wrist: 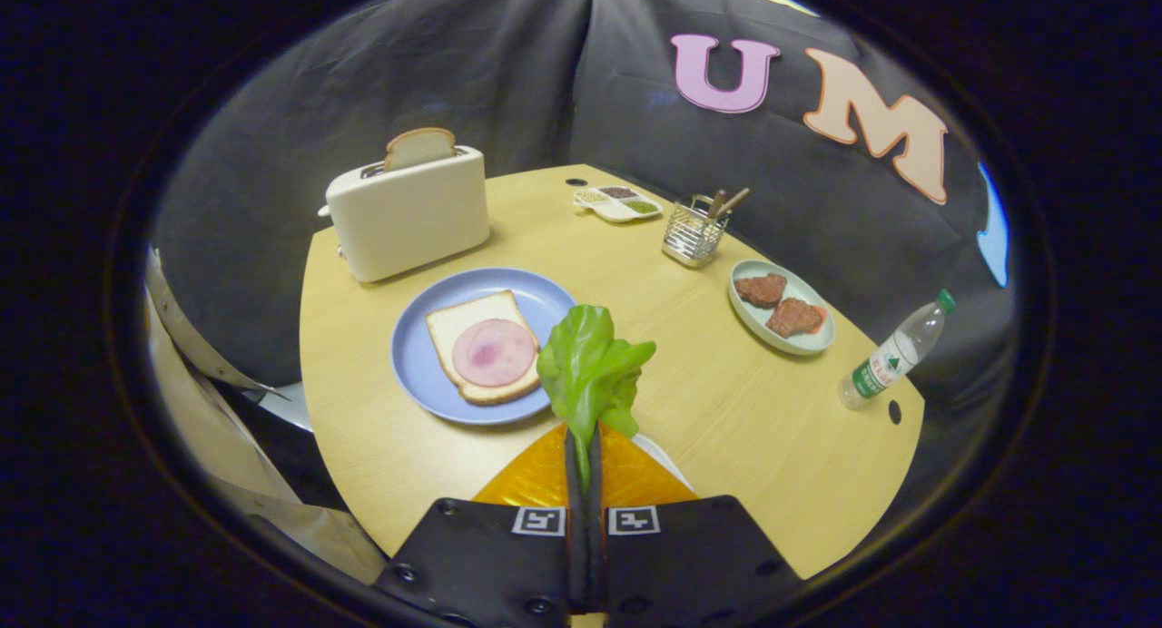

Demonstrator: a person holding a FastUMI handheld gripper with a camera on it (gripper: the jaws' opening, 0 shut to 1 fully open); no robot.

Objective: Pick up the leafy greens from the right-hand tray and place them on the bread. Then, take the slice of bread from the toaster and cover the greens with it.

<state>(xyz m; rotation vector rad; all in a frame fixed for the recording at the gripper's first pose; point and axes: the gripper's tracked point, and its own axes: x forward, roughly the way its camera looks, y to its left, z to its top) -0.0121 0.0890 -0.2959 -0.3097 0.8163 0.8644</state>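
Well beyond the fingers to their left stands the toaster [408,212] with a bread slice [419,146] poking up, nearer lies the ham-topped bread [482,347] on its blue plate [418,365], and the gripper [584,451] pinches the lettuce [590,367] by its stem.

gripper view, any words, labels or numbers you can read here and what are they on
None can be read.
Water bottle: green and white label, print too small and blurred.
Gripper, shut on the leafy greens: two square black-and-white marker tags on its body, patterns, not words.
Toaster, blue plate, seasoning tray, utensil holder: no writing visible.
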